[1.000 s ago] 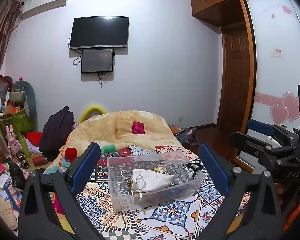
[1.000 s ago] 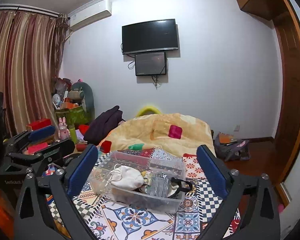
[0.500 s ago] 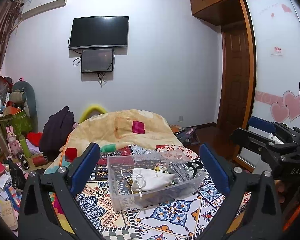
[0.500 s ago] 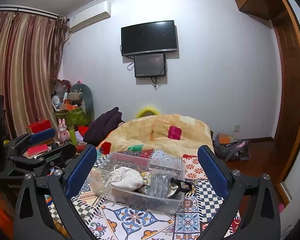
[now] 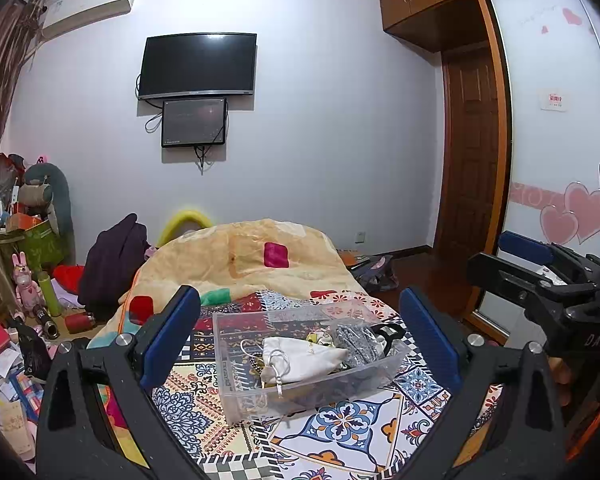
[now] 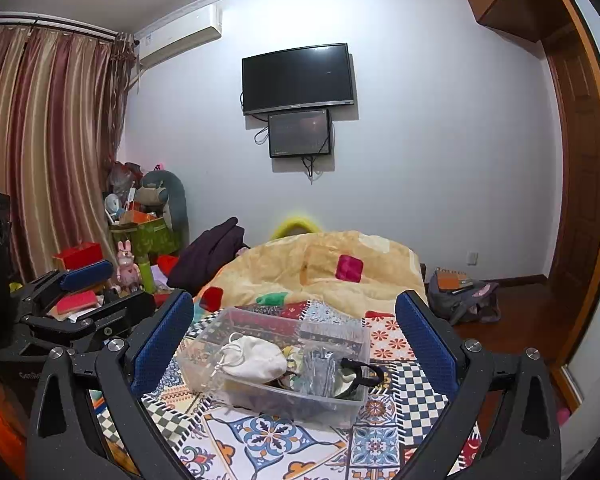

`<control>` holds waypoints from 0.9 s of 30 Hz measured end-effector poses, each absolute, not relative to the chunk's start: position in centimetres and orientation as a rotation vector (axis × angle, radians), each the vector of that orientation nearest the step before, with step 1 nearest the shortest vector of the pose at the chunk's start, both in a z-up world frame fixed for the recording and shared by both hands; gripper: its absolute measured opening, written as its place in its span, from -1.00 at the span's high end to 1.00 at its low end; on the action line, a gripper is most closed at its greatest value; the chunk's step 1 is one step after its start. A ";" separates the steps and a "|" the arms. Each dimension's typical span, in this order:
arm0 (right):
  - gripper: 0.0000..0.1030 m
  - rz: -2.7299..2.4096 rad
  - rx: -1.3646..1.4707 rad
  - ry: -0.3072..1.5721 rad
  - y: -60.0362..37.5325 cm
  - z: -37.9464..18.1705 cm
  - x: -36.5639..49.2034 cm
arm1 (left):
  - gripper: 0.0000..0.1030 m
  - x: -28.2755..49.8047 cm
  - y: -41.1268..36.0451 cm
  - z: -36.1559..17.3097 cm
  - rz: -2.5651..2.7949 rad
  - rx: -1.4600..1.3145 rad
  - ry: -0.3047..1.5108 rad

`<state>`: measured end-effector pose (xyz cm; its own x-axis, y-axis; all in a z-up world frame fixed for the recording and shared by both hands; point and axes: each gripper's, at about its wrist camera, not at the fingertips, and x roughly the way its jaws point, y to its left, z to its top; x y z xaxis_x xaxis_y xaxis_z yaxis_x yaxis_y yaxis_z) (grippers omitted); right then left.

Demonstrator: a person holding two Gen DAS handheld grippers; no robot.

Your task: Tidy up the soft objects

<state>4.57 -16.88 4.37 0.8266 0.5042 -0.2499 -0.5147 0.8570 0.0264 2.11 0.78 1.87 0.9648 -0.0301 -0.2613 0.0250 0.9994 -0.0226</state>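
Observation:
A clear plastic bin (image 5: 236, 376) (image 6: 204, 344) sits on the patterned bed cover. In it lie a white drawstring pouch (image 5: 300, 356) (image 6: 256, 356), a grey knitted item (image 5: 356, 340) (image 6: 318, 368) and a black strap (image 6: 360, 370). My left gripper (image 5: 300, 344) is open and empty, held above and in front of the bin. My right gripper (image 6: 292, 344) is open and empty, also facing the bin. Each gripper shows at the edge of the other's view: the right gripper in the left wrist view (image 5: 540, 280) and the left gripper in the right wrist view (image 6: 80, 300).
A beige quilt (image 5: 252, 264) is heaped behind the bin. A dark garment (image 5: 116, 260) lies at the bed's left. Toys, boxes and bottles (image 5: 28, 272) crowd the left side. A bag (image 6: 464, 292) lies on the floor by the door.
Both grippers have shifted only slightly; the bin sits a touch more to the right in the left wrist view. Both stay open.

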 end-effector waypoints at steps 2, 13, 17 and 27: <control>-0.96 0.541 -0.044 0.253 -16.9 4.3 4.6 | -0.96 2.1 0.8 1.9 -0.029 -0.020 0.263; -0.96 0.543 -0.044 0.252 -17.0 4.4 4.5 | -0.98 2.3 1.1 2.1 -0.034 -0.034 0.276; -1.00 0.540 -0.045 0.252 -16.9 4.6 4.4 | -0.98 2.5 1.4 2.1 -0.032 -0.042 0.287; -1.00 0.535 -0.034 0.272 -16.9 4.9 4.9 | -1.00 2.3 1.4 2.3 -0.038 -0.036 0.287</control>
<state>4.90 -16.86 4.91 0.8253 0.4987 -0.2649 -0.5076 0.8607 0.0388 2.33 1.40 2.33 0.9583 -0.0430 -0.2826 0.0326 0.9986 -0.0412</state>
